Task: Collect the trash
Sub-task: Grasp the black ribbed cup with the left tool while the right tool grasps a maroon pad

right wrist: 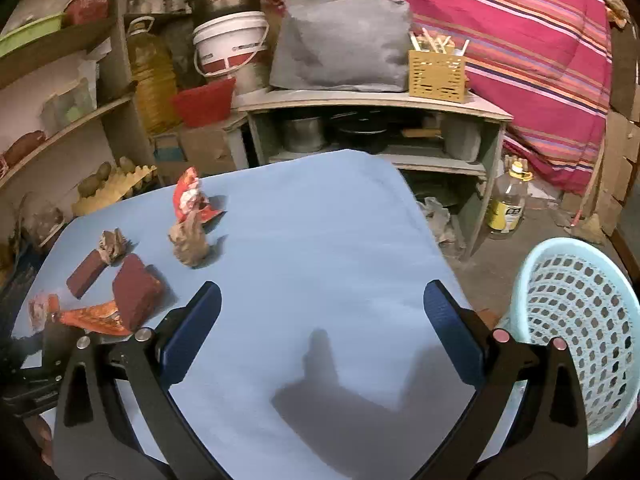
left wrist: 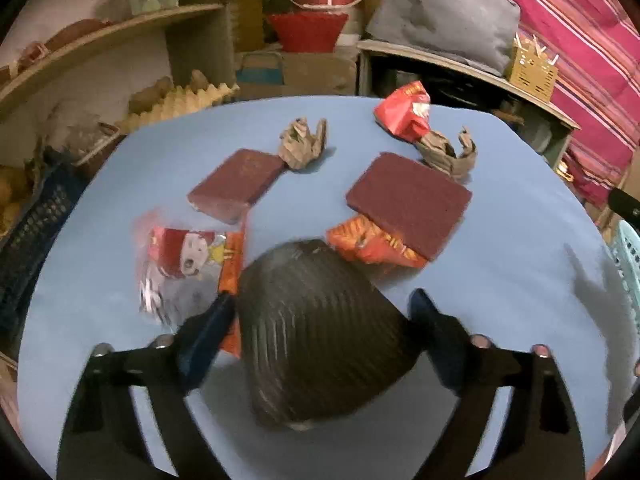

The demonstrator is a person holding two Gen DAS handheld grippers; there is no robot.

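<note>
Between the fingers of the left claw [left wrist: 320, 312] sits a dark ribbed cup [left wrist: 320, 332], lying on the blue desk [left wrist: 500, 280]. The jaws stand wide around it; the left finger is at its side, but the right one is apart, so I judge it is not yet gripped. Closing now on the rounded wall could push the cup sideways or squeeze it out. An orange wrapper [left wrist: 232, 264] lies just beside the left finger and may be caught together with the cup. Other trash remains further away: a second orange wrapper [left wrist: 372, 244] under a dark red block [left wrist: 408, 204], and two crumpled brown papers [left wrist: 302, 144]. The right claw [right wrist: 320, 312] is wide and empty over bare desk, and the pale blue basket [right wrist: 576, 320] waits beside the desk edge.
</note>
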